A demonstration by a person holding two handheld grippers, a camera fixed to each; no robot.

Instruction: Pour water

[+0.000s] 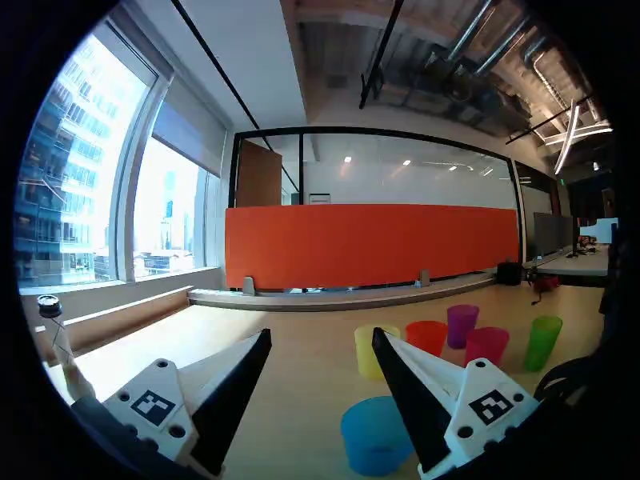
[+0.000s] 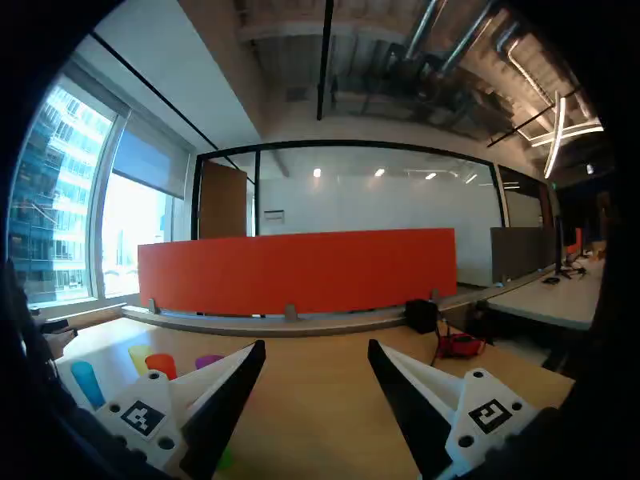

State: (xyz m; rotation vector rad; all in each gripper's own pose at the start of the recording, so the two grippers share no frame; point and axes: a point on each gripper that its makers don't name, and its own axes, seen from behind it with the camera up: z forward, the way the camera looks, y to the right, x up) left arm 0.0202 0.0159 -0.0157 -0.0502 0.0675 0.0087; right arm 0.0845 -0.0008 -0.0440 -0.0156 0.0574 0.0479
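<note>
Open and empty, the left gripper (image 1: 320, 332) hangs just above the upright blue cup (image 1: 376, 436), with the other cups (image 1: 462, 324) just beyond that cup, while the right gripper (image 2: 316, 344), likewise open and empty, sits farther off to that cup's right.

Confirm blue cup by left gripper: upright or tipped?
Upright: the blue cup stands on the table, open rim up, partly behind a finger of the left gripper. Water inside: cannot tell.
</note>
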